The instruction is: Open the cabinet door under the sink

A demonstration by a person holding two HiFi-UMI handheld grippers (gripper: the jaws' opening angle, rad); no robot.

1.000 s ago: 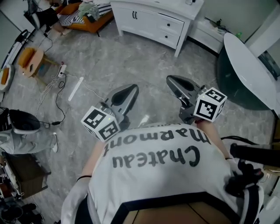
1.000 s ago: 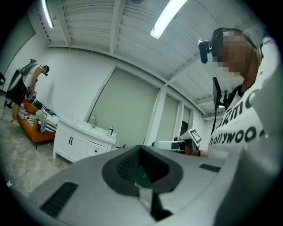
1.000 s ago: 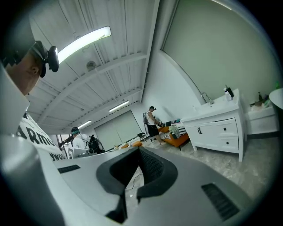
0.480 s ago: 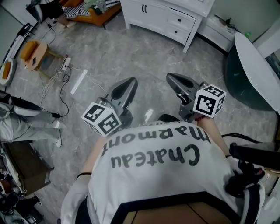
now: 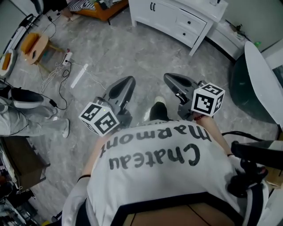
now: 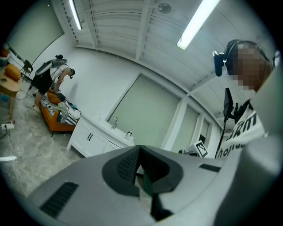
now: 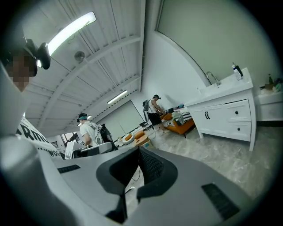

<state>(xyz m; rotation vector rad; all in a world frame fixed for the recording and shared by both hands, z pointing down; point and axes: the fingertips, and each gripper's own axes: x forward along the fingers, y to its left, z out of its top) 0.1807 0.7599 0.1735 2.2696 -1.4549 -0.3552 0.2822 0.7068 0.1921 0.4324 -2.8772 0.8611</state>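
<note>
**Left tool (image 5: 127, 84) and right tool (image 5: 170, 79) pressed together, cabinet (image 5: 177, 17) well ahead**

We hold the left tool and the right tool out in front of our body, side by side and apart from each other, above the grey floor (image 5: 124, 48). In the left gripper view the two dark ribbed pads (image 6: 127, 165) meet, and we see nothing pinched between them. In the right gripper view the pads (image 7: 151, 165) are also pressed together and hold nothing. Each tool has its marker cube close to our body, the left cube (image 5: 99, 120) and the right cube (image 5: 208, 100).

The white cabinet with the sink stands at the upper edge of the head view, well apart from both tools. Its door (image 5: 148, 9) under the sink has two dark handles next to each other, and it is closed. In the right gripper view the same cabinet is at the right side, with the faucet (image 7: 212, 78) on top and drawers beside the door.

Left of the cabinet there is an orange sofa (image 5: 110, 9) with clothes on it. A small wooden stool (image 5: 35, 44) stands at the left, and near it a white power strip (image 5: 67, 56) with cables lies on the floor. One dark shoe (image 5: 157, 110) shows between the two tools. In the right gripper view one person (image 7: 154, 108) stands by the sofa, and another person with a backpack (image 7: 90, 130) stands further left.
</note>
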